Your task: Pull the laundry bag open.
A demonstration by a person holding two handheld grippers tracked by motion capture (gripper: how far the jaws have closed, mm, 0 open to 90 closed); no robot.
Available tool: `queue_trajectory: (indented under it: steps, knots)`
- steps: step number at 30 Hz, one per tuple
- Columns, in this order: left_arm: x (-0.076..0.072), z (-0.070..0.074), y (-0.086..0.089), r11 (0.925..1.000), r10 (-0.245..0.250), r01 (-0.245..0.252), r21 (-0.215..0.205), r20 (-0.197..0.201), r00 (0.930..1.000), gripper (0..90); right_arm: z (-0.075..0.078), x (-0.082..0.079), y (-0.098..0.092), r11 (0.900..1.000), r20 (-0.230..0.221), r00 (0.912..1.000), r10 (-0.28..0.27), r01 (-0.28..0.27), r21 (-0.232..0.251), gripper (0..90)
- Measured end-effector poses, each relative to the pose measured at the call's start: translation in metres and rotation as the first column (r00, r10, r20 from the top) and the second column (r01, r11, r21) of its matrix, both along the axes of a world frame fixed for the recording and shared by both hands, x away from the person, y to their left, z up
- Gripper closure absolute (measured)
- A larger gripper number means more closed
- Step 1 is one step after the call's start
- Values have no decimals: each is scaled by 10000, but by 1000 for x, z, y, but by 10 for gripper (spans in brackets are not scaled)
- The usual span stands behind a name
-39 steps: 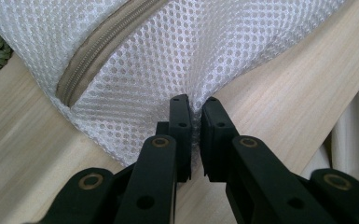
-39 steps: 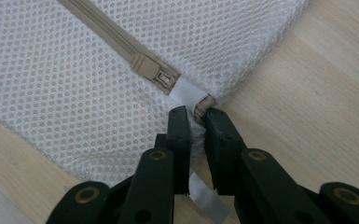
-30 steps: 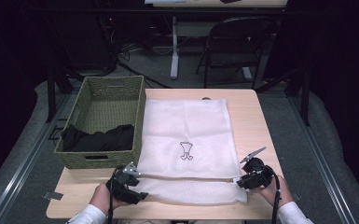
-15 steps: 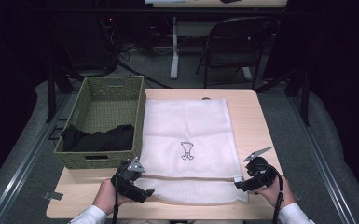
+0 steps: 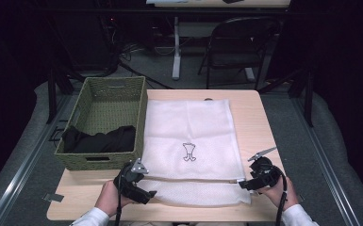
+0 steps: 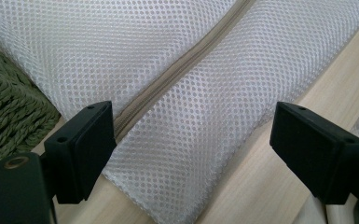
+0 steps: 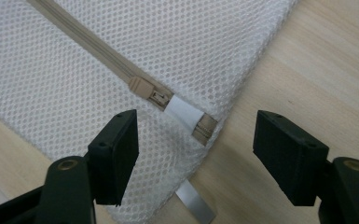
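Light wooden table (image 5: 257, 122) bearing a mesh bag and a woven basket

A white mesh laundry bag (image 5: 188, 127) lies flat across the middle of the tabletop, reaching from its 12 o'clock edge down toward 6 o'clock, with a small dark emblem (image 5: 189, 151) near its centre and a beige zipper (image 5: 193, 179) running crosswise near the 6 o'clock end. A green woven basket (image 5: 106, 123) sits at 9 o'clock, partly overhanging that edge and touching the bag's side; dark cloth (image 5: 99, 139) lies inside it. Bare wood shows along the 3 o'clock side and at the 6 o'clock edge.
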State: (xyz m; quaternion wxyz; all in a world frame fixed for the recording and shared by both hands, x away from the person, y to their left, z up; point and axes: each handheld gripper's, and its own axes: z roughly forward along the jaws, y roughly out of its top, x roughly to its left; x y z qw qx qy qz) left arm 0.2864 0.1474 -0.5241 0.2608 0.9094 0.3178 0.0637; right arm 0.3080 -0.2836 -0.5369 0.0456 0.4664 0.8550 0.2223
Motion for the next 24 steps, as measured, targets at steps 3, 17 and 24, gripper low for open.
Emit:
queue_trajectory:
  steps: [3,17,24]
  knots:
    - [0,0,-1,9999,-101,101,51,17,9999,138,-4,4,-1,9998,-164,9997,-206,206,-2,350]
    - [0,-2,-5,9997,-139,136,209,145,9998,143,-15,15,0,9984,-637,9967,-507,522,209,485]
    - [2,-3,-5,9996,-156,152,234,184,9997,143,-16,16,7,9992,-426,9984,-384,387,51,528]
